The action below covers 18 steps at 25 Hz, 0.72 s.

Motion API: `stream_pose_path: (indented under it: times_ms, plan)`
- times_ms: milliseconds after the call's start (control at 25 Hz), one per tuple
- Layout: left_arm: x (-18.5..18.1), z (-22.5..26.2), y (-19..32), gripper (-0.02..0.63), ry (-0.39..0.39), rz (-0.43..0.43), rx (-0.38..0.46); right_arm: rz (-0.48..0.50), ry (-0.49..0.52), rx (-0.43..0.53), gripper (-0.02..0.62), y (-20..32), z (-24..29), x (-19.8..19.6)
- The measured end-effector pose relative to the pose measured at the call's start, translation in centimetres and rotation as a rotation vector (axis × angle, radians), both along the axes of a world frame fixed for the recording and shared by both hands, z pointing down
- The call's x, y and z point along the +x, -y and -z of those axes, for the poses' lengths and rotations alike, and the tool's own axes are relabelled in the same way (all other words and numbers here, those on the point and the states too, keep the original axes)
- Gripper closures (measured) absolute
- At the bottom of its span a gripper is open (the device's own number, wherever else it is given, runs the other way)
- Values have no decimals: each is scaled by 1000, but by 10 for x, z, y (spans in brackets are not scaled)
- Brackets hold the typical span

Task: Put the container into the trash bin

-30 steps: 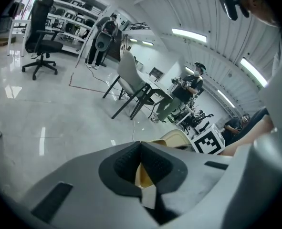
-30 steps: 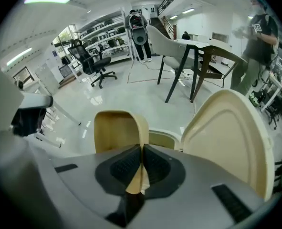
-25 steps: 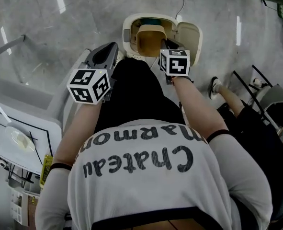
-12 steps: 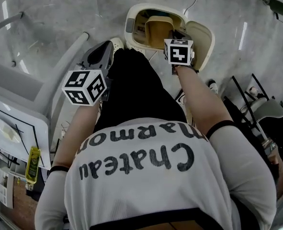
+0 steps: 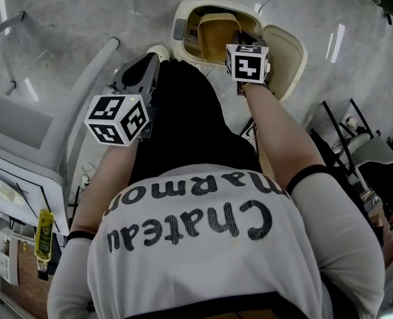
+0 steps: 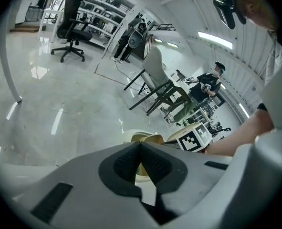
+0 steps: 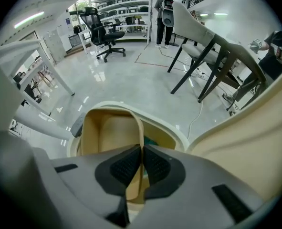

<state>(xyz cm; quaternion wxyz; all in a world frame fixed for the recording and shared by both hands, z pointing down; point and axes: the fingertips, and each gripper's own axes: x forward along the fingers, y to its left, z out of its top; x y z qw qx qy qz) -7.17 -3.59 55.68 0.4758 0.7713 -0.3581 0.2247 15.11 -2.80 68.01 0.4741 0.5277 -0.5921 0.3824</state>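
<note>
A cream trash bin point(image 5: 183, 25) stands on the floor ahead of me, its lid point(image 5: 290, 52) swung open to the right. My right gripper point(image 5: 239, 42) is shut on the side wall of a tan container point(image 5: 216, 32), which hangs in the bin's mouth. In the right gripper view the container point(image 7: 107, 132) fills the space ahead of the right gripper point(image 7: 141, 149), with the bin's rim point(image 7: 176, 133) around it and the lid point(image 7: 245, 142) beside it. My left gripper point(image 5: 143, 72) point(image 6: 141, 147) is shut on nothing, left of the bin and well short of it.
A white table point(image 5: 23, 131) and its slanted leg point(image 5: 83, 78) are at the left. Chairs point(image 5: 356, 145) stand at the right, close to the lid. A cable point(image 7: 198, 116) runs across the floor behind the bin. A person point(image 6: 210, 85) sits farther back.
The right gripper has carried the container a little farther over the bin's mouth, still gripped. The view has swung, sliding the table toward the left edge. The left gripper has barely moved.
</note>
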Motion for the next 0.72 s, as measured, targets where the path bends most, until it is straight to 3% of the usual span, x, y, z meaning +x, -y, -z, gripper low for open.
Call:
stream_pose_path:
  times_ms: [720]
  plan:
    - [-14, 0, 1, 583, 3, 60, -3, 42, -88, -47, 558, 18, -20, 8]
